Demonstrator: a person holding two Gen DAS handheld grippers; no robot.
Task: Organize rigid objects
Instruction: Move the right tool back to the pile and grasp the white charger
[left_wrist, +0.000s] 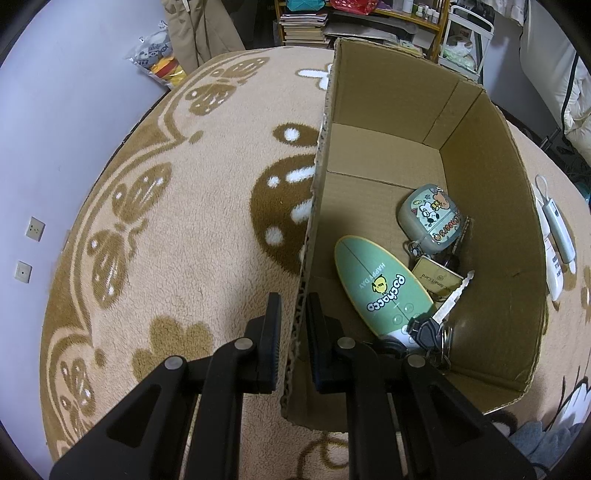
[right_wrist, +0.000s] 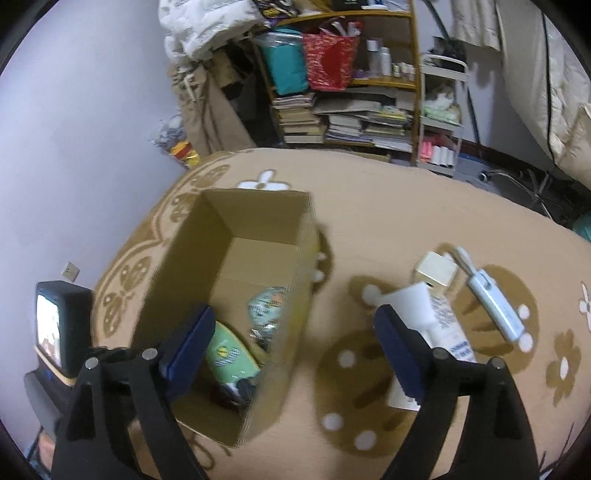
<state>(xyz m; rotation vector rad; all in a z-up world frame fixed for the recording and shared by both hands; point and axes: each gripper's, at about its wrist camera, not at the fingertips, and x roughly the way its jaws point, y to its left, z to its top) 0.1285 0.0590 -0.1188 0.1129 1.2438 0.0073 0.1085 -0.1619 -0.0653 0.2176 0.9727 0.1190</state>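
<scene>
Your left gripper jaws pinch the box wall, steadying it; right gripper jaws spread, empty.

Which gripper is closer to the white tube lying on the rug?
Right. The right gripper hangs open beside the white tube; the left gripper clamps the cardboard box wall, across the box from it.

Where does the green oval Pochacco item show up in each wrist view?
Left wrist: green oval item lies in the cardboard box, lower centre-right, beside the keys.
Right wrist: blurred, lower centre-left, just right of the near finger.
Shared landmark: the cardboard box.
</scene>
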